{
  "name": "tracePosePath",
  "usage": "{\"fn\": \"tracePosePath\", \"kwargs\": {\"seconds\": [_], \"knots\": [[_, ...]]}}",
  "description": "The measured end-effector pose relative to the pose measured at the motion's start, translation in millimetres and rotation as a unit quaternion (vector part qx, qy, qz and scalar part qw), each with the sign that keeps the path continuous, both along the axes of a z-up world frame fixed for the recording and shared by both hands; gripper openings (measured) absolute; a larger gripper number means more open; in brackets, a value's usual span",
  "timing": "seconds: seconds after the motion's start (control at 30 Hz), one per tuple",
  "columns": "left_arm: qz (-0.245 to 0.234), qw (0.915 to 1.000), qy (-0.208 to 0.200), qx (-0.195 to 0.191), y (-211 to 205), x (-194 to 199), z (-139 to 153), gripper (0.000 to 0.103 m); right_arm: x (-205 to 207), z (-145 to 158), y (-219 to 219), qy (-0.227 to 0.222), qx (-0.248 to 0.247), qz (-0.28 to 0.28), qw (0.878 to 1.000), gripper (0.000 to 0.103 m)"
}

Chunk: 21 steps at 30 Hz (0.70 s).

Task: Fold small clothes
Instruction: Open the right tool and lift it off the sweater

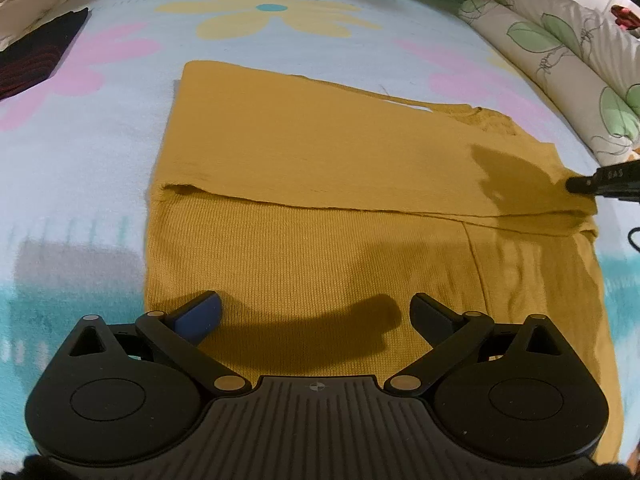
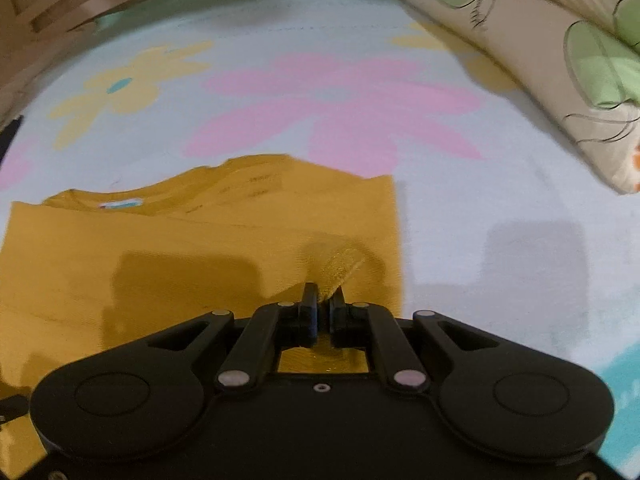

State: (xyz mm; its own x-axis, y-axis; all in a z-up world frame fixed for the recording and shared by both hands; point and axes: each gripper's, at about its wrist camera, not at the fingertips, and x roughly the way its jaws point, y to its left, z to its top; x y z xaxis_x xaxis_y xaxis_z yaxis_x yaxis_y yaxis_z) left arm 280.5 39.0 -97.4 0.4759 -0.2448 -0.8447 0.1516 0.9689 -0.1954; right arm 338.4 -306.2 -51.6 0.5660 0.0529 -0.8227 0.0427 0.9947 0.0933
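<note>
A mustard-yellow knit top lies flat on the flowered bed sheet, with a folded layer edge running across its middle. My left gripper is open and empty, low over the near part of the top. My right gripper is shut on a pinch of the yellow top near its right edge, lifting a small ridge of cloth. The right gripper also shows at the right edge of the left wrist view. The neckline with a white label faces away from me.
A floral pillow lies along the right side of the bed, also in the right wrist view. A dark striped cloth sits at the far left. A wooden bed frame borders the far edge.
</note>
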Motion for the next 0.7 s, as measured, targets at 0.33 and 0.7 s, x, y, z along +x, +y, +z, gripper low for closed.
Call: {"fn": "tracePosePath", "kwargs": {"seconds": [0.33, 0.7], "knots": [[0.03, 0.9987, -0.036, -0.02, 16.3, 4.3, 22.5, 0.101, -15.4, 18.0, -3.1, -0.095, -0.009, 0.001, 0.995, 0.062], [0.137, 0.9851, -0.046, -0.094, 93.6, 102.3, 34.9, 0.101, -24.1, -25.3, 51.8, -0.065, 0.003, 0.133, 0.989, 0.079]]}}
